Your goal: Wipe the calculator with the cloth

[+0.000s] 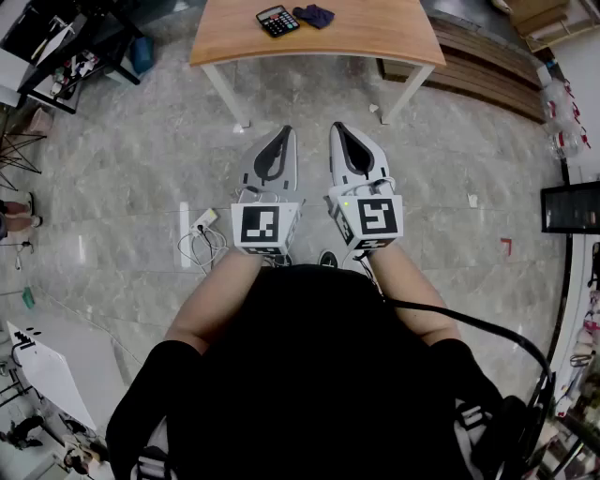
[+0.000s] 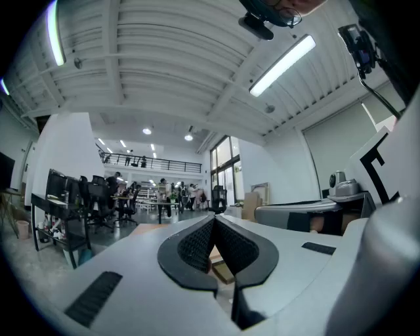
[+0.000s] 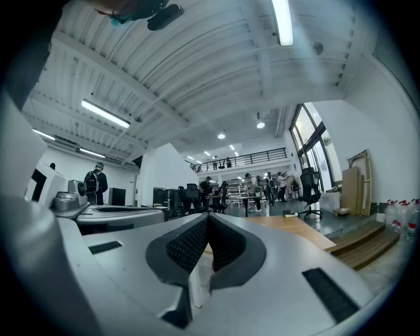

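A black calculator (image 1: 277, 20) lies on the far end of a wooden table (image 1: 375, 36) in the head view, with a dark purple cloth (image 1: 315, 15) crumpled just to its right. Both grippers are held level in front of the person's body, well short of the table, over the floor. My left gripper (image 1: 284, 131) is shut, its jaw tips meeting with nothing between them. My right gripper (image 1: 338, 127) stands beside it, also shut and empty. In the left gripper view the left gripper (image 2: 214, 218) shows closed tips; the right gripper view shows the right gripper (image 3: 208, 216) the same, with the table (image 3: 289, 228) beyond.
A power strip with white cables (image 1: 202, 234) lies on the grey tiled floor left of the person. Stacked wooden boards (image 1: 487, 66) sit right of the table. Desks and chairs (image 1: 56, 47) stand at the far left. A dark screen (image 1: 570, 208) is at the right edge.
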Available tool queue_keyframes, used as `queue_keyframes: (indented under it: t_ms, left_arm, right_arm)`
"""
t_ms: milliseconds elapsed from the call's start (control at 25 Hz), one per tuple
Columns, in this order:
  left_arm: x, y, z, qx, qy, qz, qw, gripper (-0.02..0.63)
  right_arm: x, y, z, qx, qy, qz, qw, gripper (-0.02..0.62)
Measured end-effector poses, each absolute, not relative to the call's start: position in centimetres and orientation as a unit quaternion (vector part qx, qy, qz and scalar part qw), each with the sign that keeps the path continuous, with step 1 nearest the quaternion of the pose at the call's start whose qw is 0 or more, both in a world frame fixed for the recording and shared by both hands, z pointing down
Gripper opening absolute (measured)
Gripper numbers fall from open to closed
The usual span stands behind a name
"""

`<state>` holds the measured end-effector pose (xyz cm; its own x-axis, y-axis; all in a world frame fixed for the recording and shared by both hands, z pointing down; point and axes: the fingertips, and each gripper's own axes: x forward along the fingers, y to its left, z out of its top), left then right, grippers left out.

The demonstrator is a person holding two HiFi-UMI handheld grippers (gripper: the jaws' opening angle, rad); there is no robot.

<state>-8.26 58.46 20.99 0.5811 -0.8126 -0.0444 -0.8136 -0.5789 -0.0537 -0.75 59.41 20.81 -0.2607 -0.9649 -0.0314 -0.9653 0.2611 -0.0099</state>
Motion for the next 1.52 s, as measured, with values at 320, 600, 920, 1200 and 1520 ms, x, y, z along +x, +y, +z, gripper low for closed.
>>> queue_keyframes:
  t_ms: [320, 600, 920, 1200, 1520]
  left_arm:
    - [-6.4, 57.9, 22.0, -0.886, 0.462, 0.002, 0.032, 0.0]
    - [-4.5, 56.8, 22.4, -0.874, 0.485, 0.0, 0.026, 0.0]
    - [-3.5, 53.9, 23.3, -0.866, 0.5, -0.008, 0.02, 0.0]
    - [-2.1, 49.1, 24.7, -0.868, 0.496, -0.018, 0.024, 0.0]
    - [-2.5, 36.1, 26.0, -0.871, 0.491, -0.019, 0.025, 0.0]
  right_arm:
    - [0.7, 58.6, 21.9, -0.602, 0.799, -0.001, 0.011, 0.014]
    - [2.9, 57.1, 22.2, -0.59, 0.807, -0.015, 0.019, 0.014]
    - [4.2, 54.6, 21.9, -0.58, 0.814, -0.008, 0.021, 0.015]
    - [5.3, 50.0, 24.5, -0.583, 0.812, -0.029, 0.009, 0.015]
    - [5.4, 37.5, 26.1, -0.593, 0.804, -0.032, -0.001, 0.015]
